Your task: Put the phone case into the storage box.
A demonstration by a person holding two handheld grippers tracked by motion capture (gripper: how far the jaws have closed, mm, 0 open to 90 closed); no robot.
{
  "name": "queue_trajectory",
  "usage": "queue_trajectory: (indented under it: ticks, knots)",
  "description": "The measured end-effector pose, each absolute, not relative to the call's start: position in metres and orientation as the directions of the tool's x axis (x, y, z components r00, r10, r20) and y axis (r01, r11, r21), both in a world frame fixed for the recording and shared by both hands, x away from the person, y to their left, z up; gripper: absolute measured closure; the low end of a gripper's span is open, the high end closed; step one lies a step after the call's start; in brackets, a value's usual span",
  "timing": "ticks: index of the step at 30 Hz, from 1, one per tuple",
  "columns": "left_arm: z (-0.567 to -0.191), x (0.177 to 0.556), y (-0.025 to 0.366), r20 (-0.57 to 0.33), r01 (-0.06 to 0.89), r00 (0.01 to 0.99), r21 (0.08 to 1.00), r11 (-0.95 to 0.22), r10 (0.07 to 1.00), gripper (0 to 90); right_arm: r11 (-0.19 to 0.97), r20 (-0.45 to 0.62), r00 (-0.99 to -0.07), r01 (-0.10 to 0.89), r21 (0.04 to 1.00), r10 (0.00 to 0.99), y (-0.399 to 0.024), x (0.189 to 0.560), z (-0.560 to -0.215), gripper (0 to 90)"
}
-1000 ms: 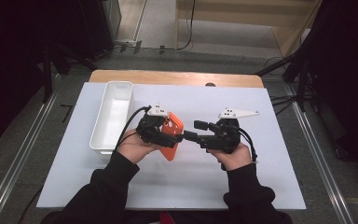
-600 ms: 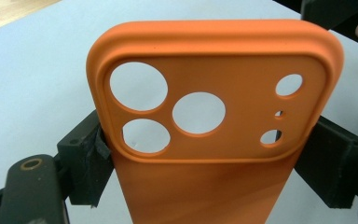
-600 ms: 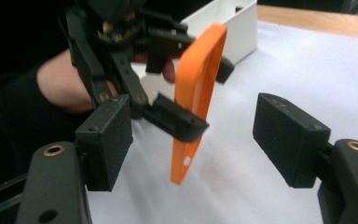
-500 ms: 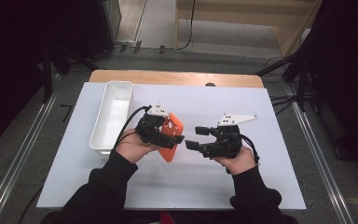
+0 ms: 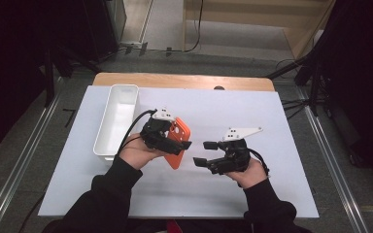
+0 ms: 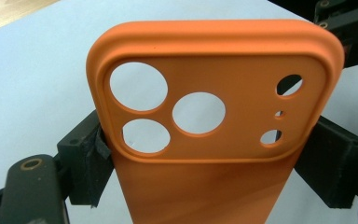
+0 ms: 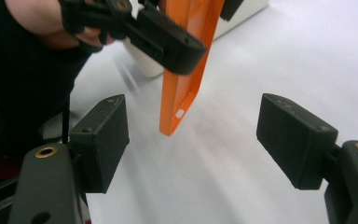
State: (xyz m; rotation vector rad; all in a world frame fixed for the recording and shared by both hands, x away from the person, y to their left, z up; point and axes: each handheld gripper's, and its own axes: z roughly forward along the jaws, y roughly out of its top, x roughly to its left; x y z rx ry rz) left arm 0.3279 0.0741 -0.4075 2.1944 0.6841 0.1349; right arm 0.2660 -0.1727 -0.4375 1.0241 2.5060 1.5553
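We've got an orange phone case [image 6: 214, 116], matte and rubbery looking, with rounded corners and a raised lip round the camera block. That block has three big round cutouts plus three smaller holes to one side. The left gripper [image 5: 175, 141] has it pinched across its width, one black jaw pressed on each long edge just under the camera block, so it's clamped tight on the case. From the right gripper view the case [image 7: 186, 60] hangs edge-on, tilted, its lower corner off the table [image 5: 272, 116].

The right gripper [image 5: 205, 153] sits just beside it, a small gap between them, jaws spread wide and holding nothing. Its pads [image 7: 103, 140] are blocky black rectangles with flat faces, and the case corner sits beyond them, roughly in line with the gap.

Table is a smooth white sheet with a wood edge at the far side. A long white plastic bin [image 5: 118, 119], rounded corners, sits left of the left hand, pretty close. Plenty of bare table to the right and near side.
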Motion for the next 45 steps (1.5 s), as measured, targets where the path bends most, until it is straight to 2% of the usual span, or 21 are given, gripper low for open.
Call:
queue_trajectory:
  ticks: [9, 25, 45]
  knots:
    - [-0.408, 0.328, 0.074, -0.142, 0.431, 0.851, 0.738, -0.518, 0.506, 15.5, 0.315, 0.279, -0.793, 0.499, 0.807, 0.541, -0.181, 0.259, -0.449, 23.8]
    - [-0.406, 0.329, 0.078, -0.164, 0.441, 0.851, 0.741, -0.507, 0.499, 15.5, 0.350, 0.280, -0.781, 0.528, 0.774, 0.558, -0.198, 0.250, -0.469, 23.9]
    - [-0.402, 0.332, 0.085, -0.194, 0.454, 0.850, 0.741, -0.495, 0.490, 15.5, 0.333, 0.281, -0.718, 0.585, 0.740, 0.637, -0.221, 0.240, -0.488, 23.8]
